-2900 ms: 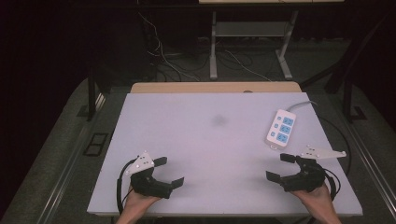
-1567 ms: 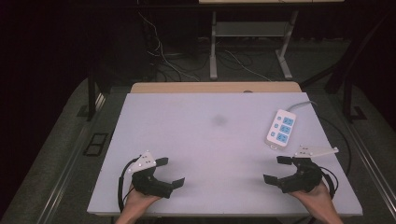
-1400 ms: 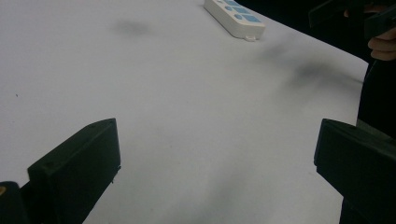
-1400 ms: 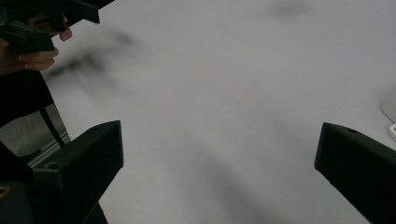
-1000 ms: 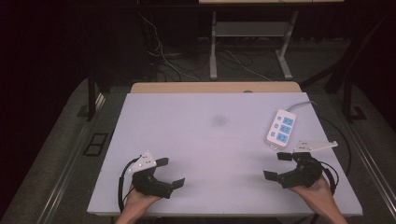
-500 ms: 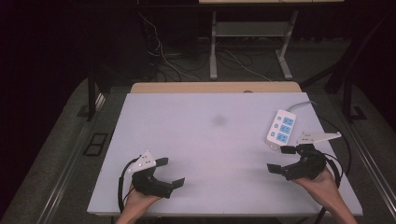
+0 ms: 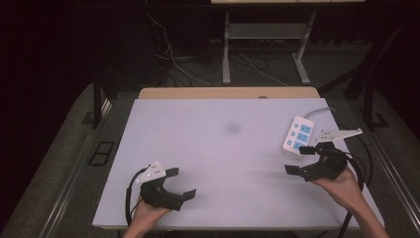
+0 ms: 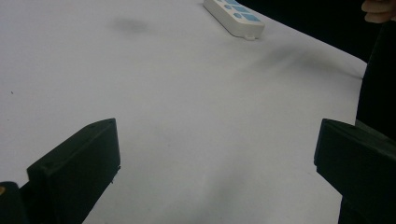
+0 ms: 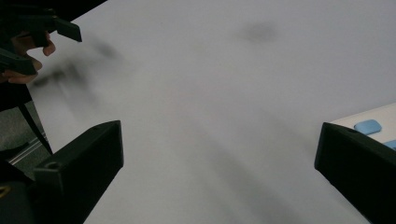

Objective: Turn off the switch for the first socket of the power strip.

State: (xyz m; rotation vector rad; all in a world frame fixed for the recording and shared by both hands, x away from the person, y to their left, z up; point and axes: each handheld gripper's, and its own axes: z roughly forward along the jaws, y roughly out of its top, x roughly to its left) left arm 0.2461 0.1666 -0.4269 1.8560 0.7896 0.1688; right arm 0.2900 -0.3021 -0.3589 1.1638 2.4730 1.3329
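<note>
Worktop (image 7: pixel 223 163) is white w/ a faint dark smudge (image 7: pixel 232 128) mid-far. Power strip (image 7: pixel 299 136), white w/ blue sockets, lies at far right. My right tool (image 7: pixel 303 159) sits just beside its near end, jaws spread, nothing held. My left tool (image 7: pixel 181 182) rests near front-left edge, jaws spread too, empty.

No writing, brand, number or sign can be read anywhere. The white power strip (image 7: pixel 298 136) at the right of the counter (image 7: pixel 218 148) carries blue patches on its top face, but any marking on them is too small and blurred to make out, in the high view and in both gripper views alike.
</note>
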